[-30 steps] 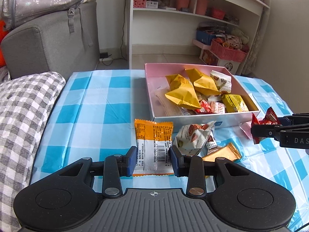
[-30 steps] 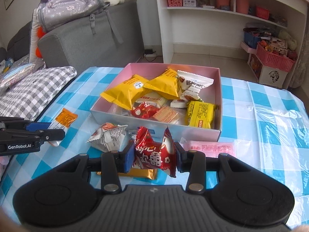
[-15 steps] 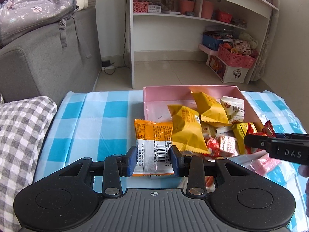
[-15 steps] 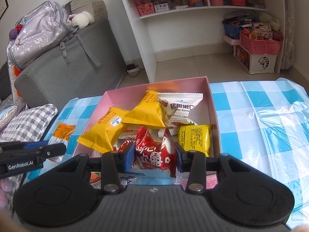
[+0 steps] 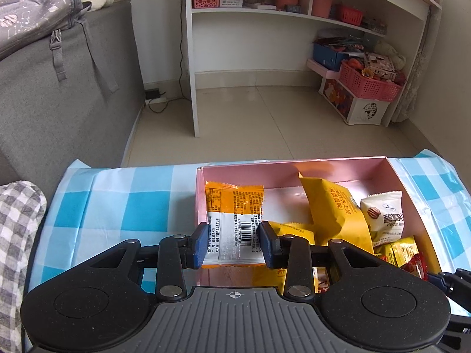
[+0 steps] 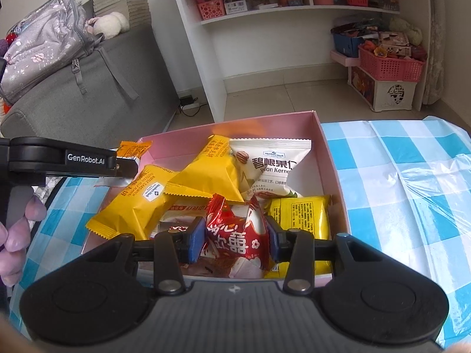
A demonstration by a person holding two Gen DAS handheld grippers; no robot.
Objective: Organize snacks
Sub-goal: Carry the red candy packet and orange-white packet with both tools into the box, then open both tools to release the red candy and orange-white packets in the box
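The pink box (image 6: 331,158) sits on the blue-checked surface (image 6: 412,176) with its top open, and it holds a loose heap of snacks: two yellow packets (image 6: 206,176) lying across each other in the middle, a white nut packet (image 6: 272,164) leaning toward the far right corner, and a flat yellow-green packet (image 6: 300,214) against the right wall. The left tool (image 5: 234,239) is narrowed onto an orange and white packet (image 5: 234,206), its blue pads pressing the packet's lower sides near the barcode; the packet hangs above the box's left end, just inside the left wall. The right tool (image 6: 234,242) is likewise narrowed onto a red packet (image 6: 235,232), gripped by both pads and held over the near right part of the box, above the heap. In the right wrist view the left tool's finger crosses in from the left at the height of the box's far left corner, and gloved fingers (image 6: 17,229) show at the left edge. The far left part of the box floor is bare. The surface to the right of the box is open, covered with wrinkled clear plastic; to the left a strip of the surface lies open before a checked cushion (image 5: 17,229) at its edge.
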